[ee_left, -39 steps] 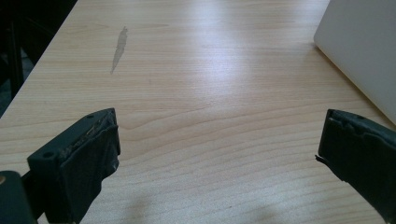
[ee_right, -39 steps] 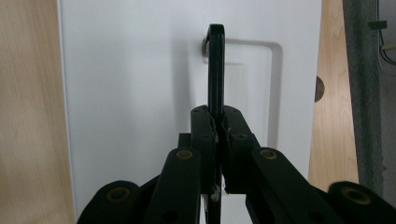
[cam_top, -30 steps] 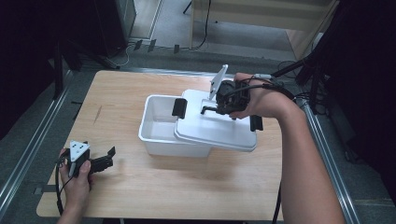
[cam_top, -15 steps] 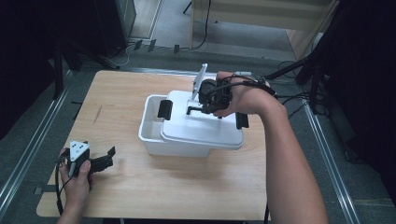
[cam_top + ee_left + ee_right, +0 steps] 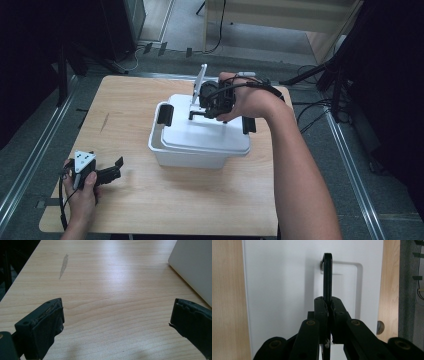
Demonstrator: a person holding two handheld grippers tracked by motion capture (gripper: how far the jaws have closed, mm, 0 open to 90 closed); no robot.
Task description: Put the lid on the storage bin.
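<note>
right gripper (image 5: 200, 114) clamped tight on the lid's black handle (image 5: 327, 277), white lid (image 5: 205, 132) right under it on the white bin (image 5: 175, 156), left gripper (image 5: 116, 168) jaws wide apart, nothing between, resting on the wooden table (image 5: 125, 105) well off from the bin

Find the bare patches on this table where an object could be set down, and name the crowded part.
Bare wood lies between the box and the table's left edge, above the left tongs, and along the near edge below the box. The right-centre is crowded: the right tongs grip the handle of the lid over the box.
</note>
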